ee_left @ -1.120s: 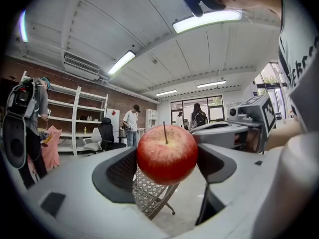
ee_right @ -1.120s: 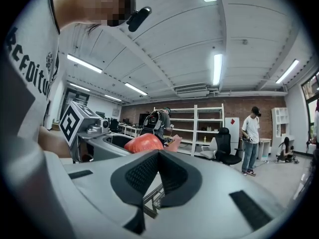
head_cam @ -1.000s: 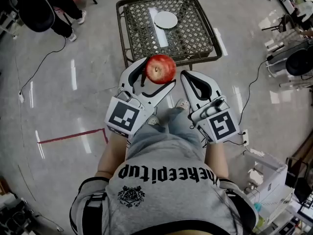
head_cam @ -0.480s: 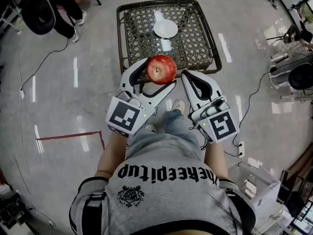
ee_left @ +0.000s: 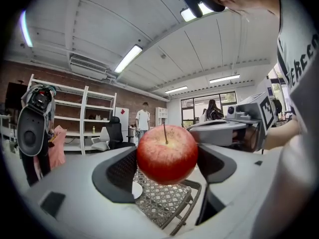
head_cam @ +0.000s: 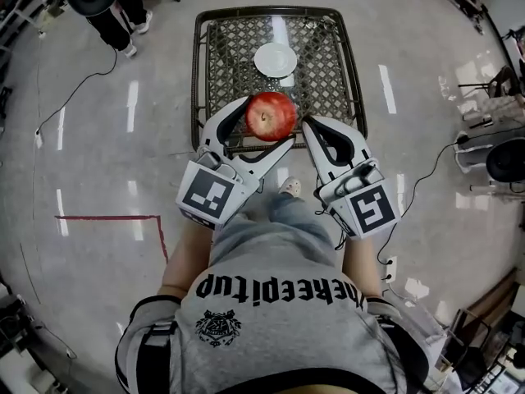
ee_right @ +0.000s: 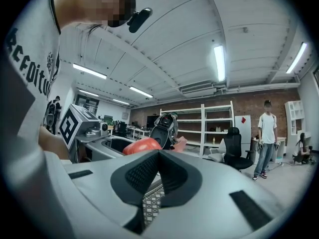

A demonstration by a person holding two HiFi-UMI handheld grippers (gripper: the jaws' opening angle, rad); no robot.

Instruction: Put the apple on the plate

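A red apple with its stem up is clamped between the jaws of my left gripper, held in the air short of the table's near edge. In the left gripper view the apple fills the gap between both pads. A small white plate lies on the far half of the lattice-top table; a sliver of the plate shows under the apple. My right gripper hangs just right of the apple, jaws pressed together with nothing between them. The apple peeks over its jaws in the right gripper view.
The metal-framed table stands on a glossy grey floor with red tape at the left. Cables trail at the right. A person stands at the top left; another is by shelves and an office chair.
The table and plate have drawn nearer and lower in the head view as the person walked forward. Both grippers keep their pose, the apple still held.
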